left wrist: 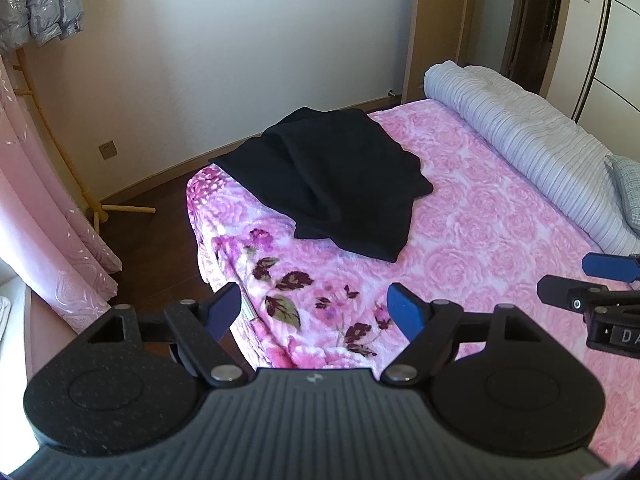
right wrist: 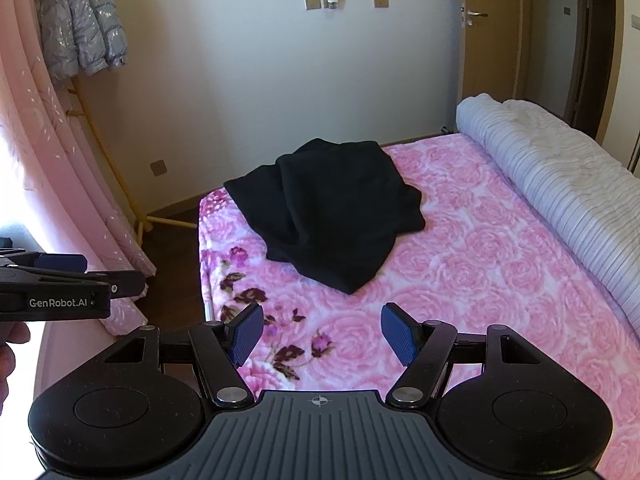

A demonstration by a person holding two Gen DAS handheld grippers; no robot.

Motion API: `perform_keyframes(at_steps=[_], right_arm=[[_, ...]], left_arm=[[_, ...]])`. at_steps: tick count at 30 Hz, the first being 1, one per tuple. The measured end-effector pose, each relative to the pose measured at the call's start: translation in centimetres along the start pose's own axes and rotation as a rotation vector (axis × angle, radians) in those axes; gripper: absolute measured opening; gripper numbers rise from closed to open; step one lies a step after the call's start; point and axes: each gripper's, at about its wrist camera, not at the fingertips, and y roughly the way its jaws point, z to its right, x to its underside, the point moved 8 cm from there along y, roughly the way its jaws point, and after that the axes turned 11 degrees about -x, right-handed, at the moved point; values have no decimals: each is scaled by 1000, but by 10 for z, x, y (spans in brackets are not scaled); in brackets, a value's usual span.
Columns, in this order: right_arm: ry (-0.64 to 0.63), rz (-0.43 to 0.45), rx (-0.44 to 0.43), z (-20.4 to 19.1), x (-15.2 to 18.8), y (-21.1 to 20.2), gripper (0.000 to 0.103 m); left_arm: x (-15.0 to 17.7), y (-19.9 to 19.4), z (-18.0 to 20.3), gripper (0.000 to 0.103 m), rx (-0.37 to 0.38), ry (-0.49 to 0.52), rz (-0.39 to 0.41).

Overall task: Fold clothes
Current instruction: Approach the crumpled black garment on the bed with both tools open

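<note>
A black garment (left wrist: 336, 184) lies in a loose, rumpled heap near the far corner of the bed, on the pink floral blanket (left wrist: 480, 240); the right wrist view shows the same garment (right wrist: 336, 216) ahead of me. My left gripper (left wrist: 316, 308) hovers over the near edge of the bed, open and holding nothing. My right gripper (right wrist: 322, 334) is open and holds nothing as well, above the blanket (right wrist: 480, 280) well short of the garment. Each gripper shows at the edge of the other's view: the right gripper (left wrist: 576, 280) and the left gripper (right wrist: 104, 274).
A rolled grey-white striped quilt (left wrist: 540, 152) lies along the right side of the bed. Pink curtains (right wrist: 48, 160) hang at the left, with a silver puffer jacket (right wrist: 80, 20) on a wooden rack. Dark floor (left wrist: 160, 240) lies beyond the bed's left edge. A hand (right wrist: 10, 356) holds the left gripper.
</note>
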Motion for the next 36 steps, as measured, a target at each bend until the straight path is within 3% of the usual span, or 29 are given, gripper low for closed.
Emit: perform_keyframes(at_steps=[36], right_arm=[[13,-6,-40,3,1,0,69]], left_arm=[[10,-8,0,77,-39,20,-18]])
